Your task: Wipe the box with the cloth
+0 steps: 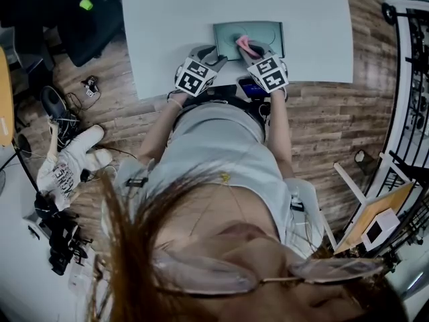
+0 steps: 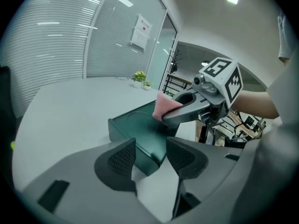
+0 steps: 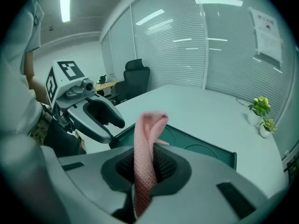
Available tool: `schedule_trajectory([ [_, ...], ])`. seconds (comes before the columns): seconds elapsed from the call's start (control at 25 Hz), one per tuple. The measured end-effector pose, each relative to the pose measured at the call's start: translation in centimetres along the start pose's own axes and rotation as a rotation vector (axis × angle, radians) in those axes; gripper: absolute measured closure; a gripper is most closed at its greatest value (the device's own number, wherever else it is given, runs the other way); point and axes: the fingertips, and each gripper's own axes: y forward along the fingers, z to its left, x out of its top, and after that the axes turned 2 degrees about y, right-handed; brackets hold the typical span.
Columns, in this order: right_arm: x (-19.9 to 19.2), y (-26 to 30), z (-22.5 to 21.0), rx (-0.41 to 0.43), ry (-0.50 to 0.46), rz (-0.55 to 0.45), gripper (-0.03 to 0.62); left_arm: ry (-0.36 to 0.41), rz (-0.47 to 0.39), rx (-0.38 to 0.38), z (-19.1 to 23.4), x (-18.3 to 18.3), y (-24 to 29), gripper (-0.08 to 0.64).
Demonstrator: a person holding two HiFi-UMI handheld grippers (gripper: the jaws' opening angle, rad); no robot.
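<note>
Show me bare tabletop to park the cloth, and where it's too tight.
Free: the wide table beyond the box to the far edge, plus the strips either side of the box. Crowded: the near edge, where the left gripper, jaws apart round the box's corner, and the right gripper, shut on the cloth, meet. Small plants take the far right corner.

My left gripper (image 2: 152, 158) & right gripper (image 3: 149, 164): grey moulded plastic bodies, dark ribbed pads (image 2: 122, 158) inside the jaws. Each has a white cube (image 1: 194, 77) w/ black square markers. I wear a light grey short-sleeve tee (image 1: 221, 149) & thin-rimmed glasses (image 1: 221, 274).
</note>
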Motion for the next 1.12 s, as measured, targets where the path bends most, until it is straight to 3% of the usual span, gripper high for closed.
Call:
schedule_trajectory([
  [0.08,-0.1,-0.8,-0.6,-0.002,-0.017,-0.027,0.552,-0.018,-0.049,-0.016,-0.4,1.0,-0.3,0.343],
  [0.2,-0.3,-2.0,-1.3,-0.032,-0.060,-0.030,0.552,-0.030,-0.116,-0.006,-0.6,2.5,-1.0,0.426],
  [0.44,0.0,-3.5,-1.9,-0.054,-0.112,-0.066,0.552,-0.019,-0.183,0.040,-0.6,4.4,-1.4,0.509],
  [0.8,3.8,-7.3,-1.6,0.019,0.023,-0.364,0.552,0.003,-0.298,0.023,-3.0,8.2,-2.9,0.520],
  [1.12,8.1,-11.0,-0.5,0.034,-0.016,-0.538,0.552,0.041,-0.414,0.018,-4.8,13.1,-5.4,0.522],
])
